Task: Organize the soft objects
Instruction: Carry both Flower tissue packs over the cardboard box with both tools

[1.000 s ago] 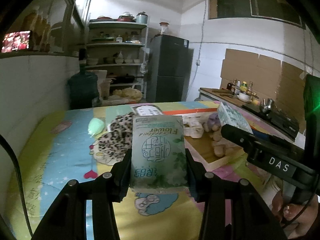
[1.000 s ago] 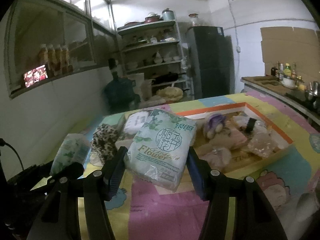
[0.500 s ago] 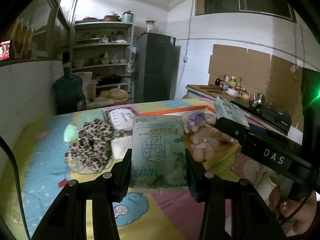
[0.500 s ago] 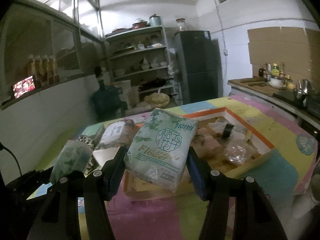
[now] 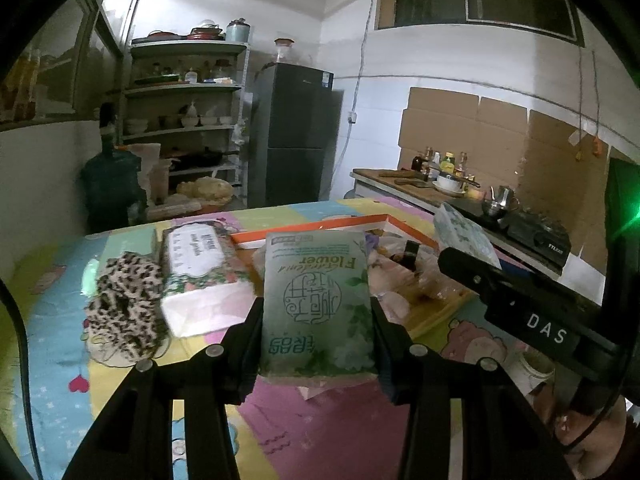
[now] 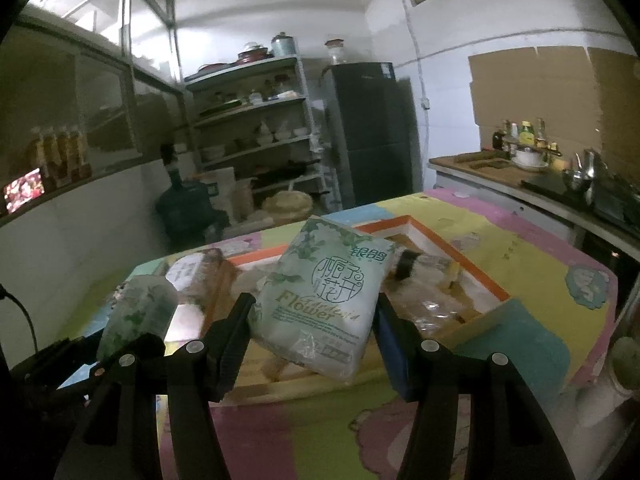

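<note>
We held one tissue pack (image 5: 316,300) in left tool (image 5: 316,316), another pack (image 6: 324,296) in right tool (image 6: 316,320), both before the tray (image 6: 448,248).

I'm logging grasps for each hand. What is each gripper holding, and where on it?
Each holds a green tissue pack by its side edges: the left gripper one pack, the right gripper another.

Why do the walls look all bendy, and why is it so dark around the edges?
Both wrist views use fisheye lenses, so the walls bow and the corners go black. Left wrist view: the tissue pack in the left gripper is sharp, with green glare at the right edge. Right wrist view: its tissue pack is sharp, the tray slightly smeared.
</note>
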A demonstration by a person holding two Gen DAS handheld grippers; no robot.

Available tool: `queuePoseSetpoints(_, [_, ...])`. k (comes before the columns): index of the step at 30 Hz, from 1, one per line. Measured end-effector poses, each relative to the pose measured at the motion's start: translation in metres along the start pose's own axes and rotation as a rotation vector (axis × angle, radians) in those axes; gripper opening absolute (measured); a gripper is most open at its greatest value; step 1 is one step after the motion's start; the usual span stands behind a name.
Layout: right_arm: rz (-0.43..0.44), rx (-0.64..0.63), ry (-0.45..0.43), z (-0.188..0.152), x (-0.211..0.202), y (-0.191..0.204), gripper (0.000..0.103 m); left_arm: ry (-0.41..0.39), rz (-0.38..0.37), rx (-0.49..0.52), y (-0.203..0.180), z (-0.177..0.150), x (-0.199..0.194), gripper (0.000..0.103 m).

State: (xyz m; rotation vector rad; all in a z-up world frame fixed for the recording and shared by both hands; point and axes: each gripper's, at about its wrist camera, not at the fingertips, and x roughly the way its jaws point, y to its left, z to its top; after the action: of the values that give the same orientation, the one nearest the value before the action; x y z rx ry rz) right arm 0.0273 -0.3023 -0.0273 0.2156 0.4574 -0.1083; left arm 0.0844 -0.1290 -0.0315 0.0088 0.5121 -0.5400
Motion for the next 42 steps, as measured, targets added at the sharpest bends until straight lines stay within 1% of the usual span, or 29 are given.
queuePoseSetpoints(12, [-0.063, 0.048, -0.011, 0.004, 0.006, -0.04, 0.06, 0.0, -0.031, -0.021, -0.012, 0.009, 0.029, 0.048])
queuePoseSetpoints(20, [-0.09, 0.059, -0.023, 0.017, 0.017, -0.06, 0.06, -0.011, -0.046, -0.028, -0.019, 0.021, 0.047, 0.048])
queuePoseSetpoints(33, [-0.075, 0.035, -0.014, 0.036, 0.05, -0.072, 0.06, 0.021, -0.044, -0.032, -0.033, 0.032, 0.077, 0.048])
queuePoseSetpoints(42, [-0.027, 0.024, 0.043, 0.039, 0.079, -0.078, 0.06, 0.059, -0.036, -0.046, -0.033, 0.033, 0.097, 0.048])
